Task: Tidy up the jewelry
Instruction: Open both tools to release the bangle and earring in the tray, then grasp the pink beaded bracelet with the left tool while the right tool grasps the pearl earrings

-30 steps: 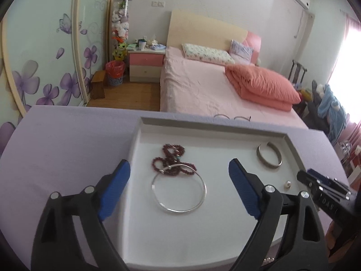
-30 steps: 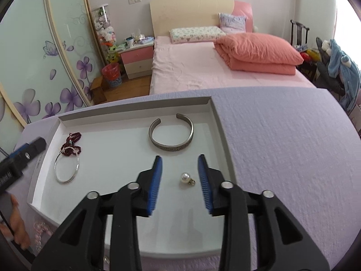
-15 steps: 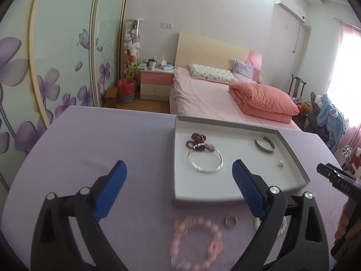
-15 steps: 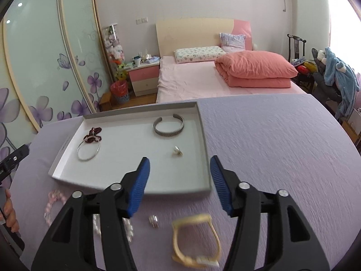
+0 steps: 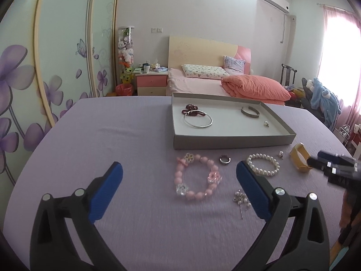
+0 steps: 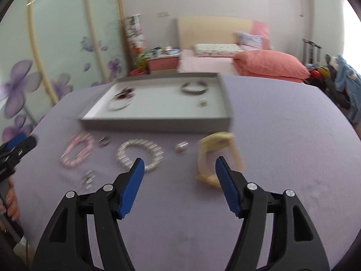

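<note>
A grey tray [image 5: 227, 141] [image 6: 155, 125] on the purple cloth holds a dark red bead string [image 5: 191, 110], a thin silver bangle [image 5: 198, 120], a silver cuff [image 5: 250, 112] and a pearl earring [image 5: 266, 123]. In front of the tray lie a pink bead bracelet [image 5: 196, 177] [image 6: 77, 150], a small ring [image 5: 225, 159], a white pearl bracelet [image 5: 262, 164] [image 6: 138, 154], a yellow bangle [image 5: 299, 157] [image 6: 217, 155] and small earrings [image 5: 241, 197]. My left gripper [image 5: 179, 174] hovers before the pink bracelet, jaws opening, nothing between them. My right gripper [image 6: 179, 166] hovers near the yellow bangle, jaws opening, empty.
The purple cloth [image 5: 112, 135] spreads wide to the left and right of the tray. Beyond the table stand a pink bed [image 5: 203, 85], a nightstand [image 5: 151, 82] and sliding wardrobe doors [image 5: 45, 67] with flower prints. A person's hand [image 6: 10, 202] shows at the left edge of the right wrist view.
Both grippers have pulled back from over the tray, so the loose jewelry in front of it has come into view. Both jaws stand wider apart than before.
</note>
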A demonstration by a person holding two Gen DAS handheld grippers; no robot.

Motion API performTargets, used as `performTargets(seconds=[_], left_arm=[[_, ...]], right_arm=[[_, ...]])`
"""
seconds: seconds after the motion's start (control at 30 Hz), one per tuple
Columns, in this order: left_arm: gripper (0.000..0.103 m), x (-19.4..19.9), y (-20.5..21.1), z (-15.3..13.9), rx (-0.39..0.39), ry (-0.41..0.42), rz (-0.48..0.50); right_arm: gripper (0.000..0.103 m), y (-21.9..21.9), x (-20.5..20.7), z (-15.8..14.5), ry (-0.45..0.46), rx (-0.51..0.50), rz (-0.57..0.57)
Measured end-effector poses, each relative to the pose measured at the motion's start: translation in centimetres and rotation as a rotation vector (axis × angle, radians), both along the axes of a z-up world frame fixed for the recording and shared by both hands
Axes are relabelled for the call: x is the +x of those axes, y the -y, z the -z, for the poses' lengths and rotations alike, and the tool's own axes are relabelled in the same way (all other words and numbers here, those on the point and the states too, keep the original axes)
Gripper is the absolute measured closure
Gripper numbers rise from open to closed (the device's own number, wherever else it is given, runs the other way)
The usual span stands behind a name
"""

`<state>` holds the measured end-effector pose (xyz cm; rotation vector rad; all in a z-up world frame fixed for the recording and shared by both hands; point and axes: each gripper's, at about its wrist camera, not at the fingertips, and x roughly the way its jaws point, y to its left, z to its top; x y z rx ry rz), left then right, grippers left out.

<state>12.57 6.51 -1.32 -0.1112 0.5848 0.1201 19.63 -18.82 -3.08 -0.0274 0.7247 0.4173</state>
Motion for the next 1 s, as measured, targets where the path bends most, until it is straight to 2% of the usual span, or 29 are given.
performTargets(seconds=[0.3,0.43,0.5,0.7,0.77,0.83,0.9,1.0], left_arm=[[0.002,0.3,-3.5,-1.2,-0.036,0.016,-0.104],[0.002,0.6,-5.1,-1.5,-0.065,0.009,-0.139],[0.002,0.6,-5.5,-1.4,-0.07,0.006,-0.147],[0.002,0.7,-6.6,-1.0,-0.066,-0.008,-0.157],[0.002,0.8,-6.5,-0.8,-0.064,-0.014,-0.157],[0.002,1.0,-6.6,-0.6,-0.059,-0.025,-0.156],[0.002,1.2,-6.6,-0.4,-0.055,-0.034,-0.156],[0.002,1.5,-6.3,0.1,-0.059,-0.058,-0.139]], right_arm=[[0.038,-7.7,-3.6,2.3,-0.051,-0.021,-0.167],[0.05,-10.3,-4.0,3.2,-0.066,-0.072,-0.188],[0.055,-11.4,-3.5,3.9,-0.113,-0.094,-0.192],[0.056,-12.5,-2.8,4.0,-0.107,-0.137,-0.152],[0.066,-12.7,-3.1,3.9,-0.1,-0.141,-0.173],[0.092,-13.2,-3.6,4.0,-0.09,-0.151,-0.198],[0.1,-13.2,-4.0,3.9,-0.089,-0.155,-0.208],[0.101,-11.9,-3.4,3.9,-0.112,-0.122,-0.19]])
